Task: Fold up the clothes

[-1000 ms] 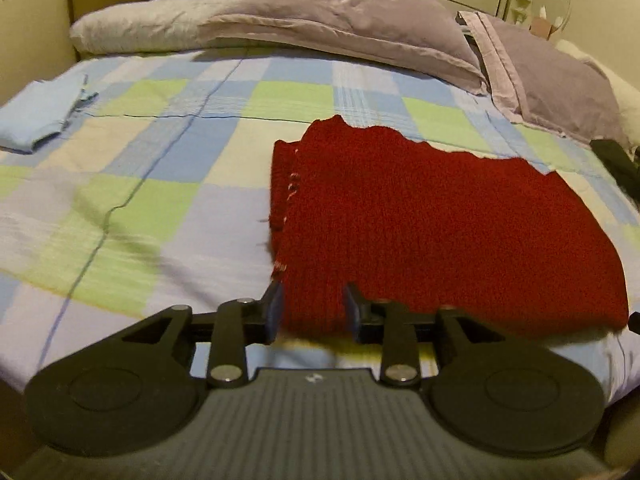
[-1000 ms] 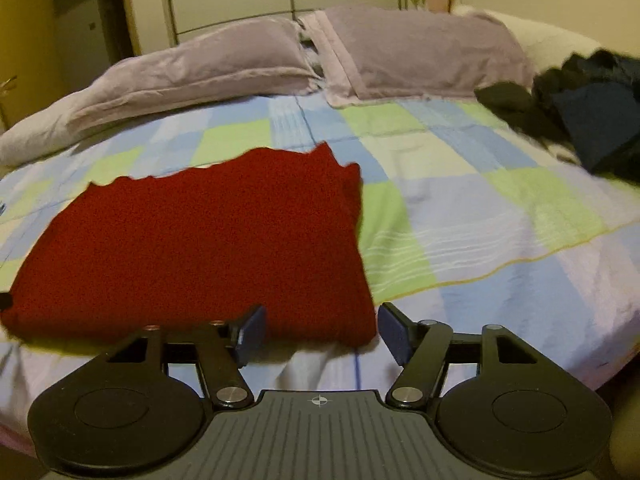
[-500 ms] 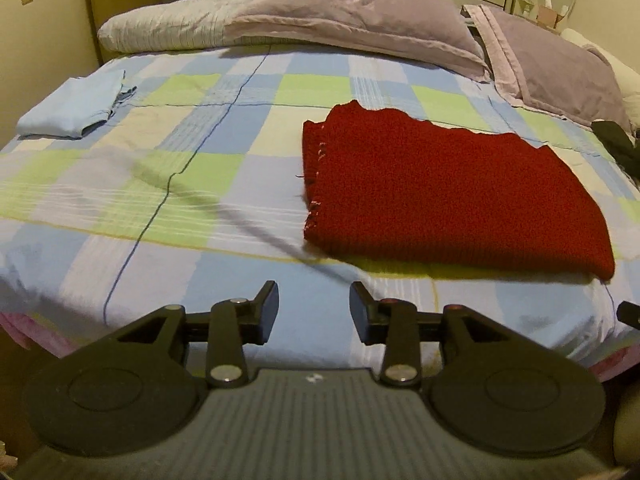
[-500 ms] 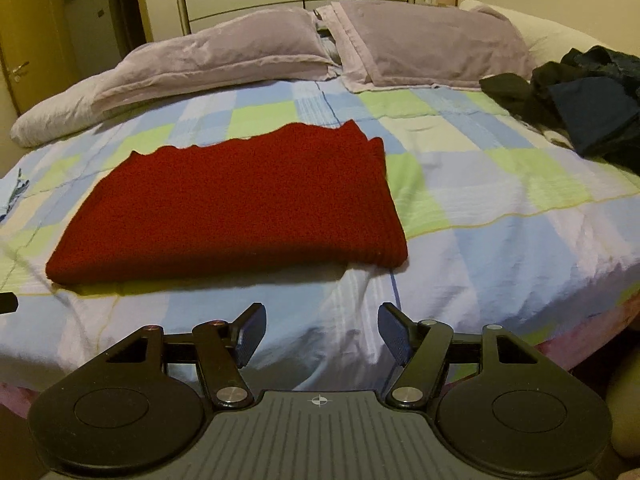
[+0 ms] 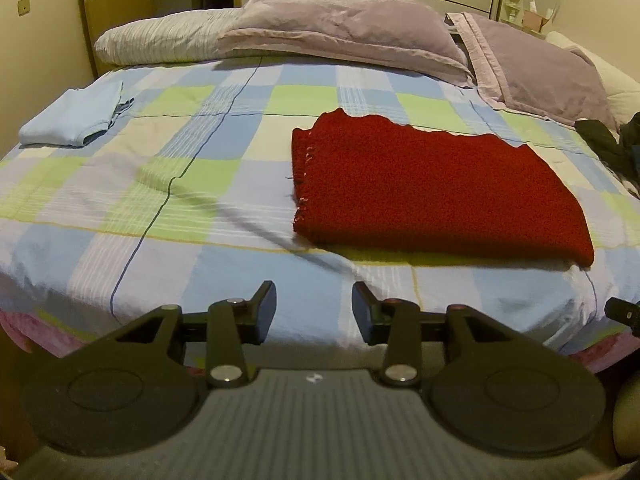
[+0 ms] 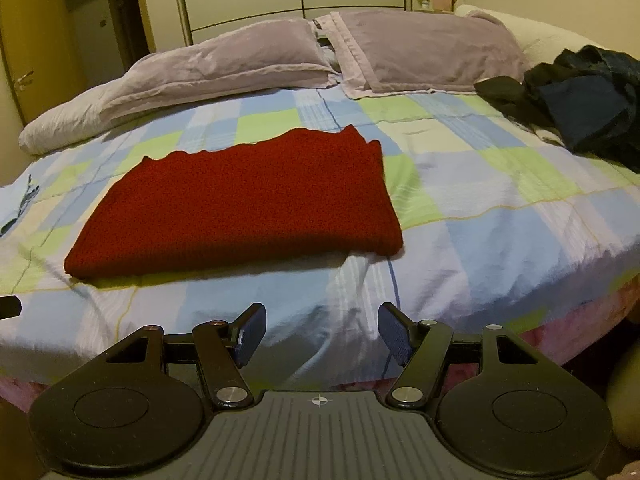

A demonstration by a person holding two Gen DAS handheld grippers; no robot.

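While both claws hang angled down over the near edge of the bed, the folded dark-red knitted sweater [image 5: 432,192] lies flat on the blue, green and white checked bedspread [image 5: 168,184], beyond and apart from both of them. The left claw [image 5: 314,308] sits nearer than the sweater's left corner, its jaws partly apart and opening, with nothing between them but bedspread. The right claw [image 6: 320,334] sits nearer than the sweater's right corner, its jaws wide and empty. Left of the sweater, near the bed's edge, rests a folded light-blue garment [image 5: 76,118]. Behind the sweater lie lilac pillows [image 6: 248,64]; to its right, a heap of dark clothes [image 6: 576,96].
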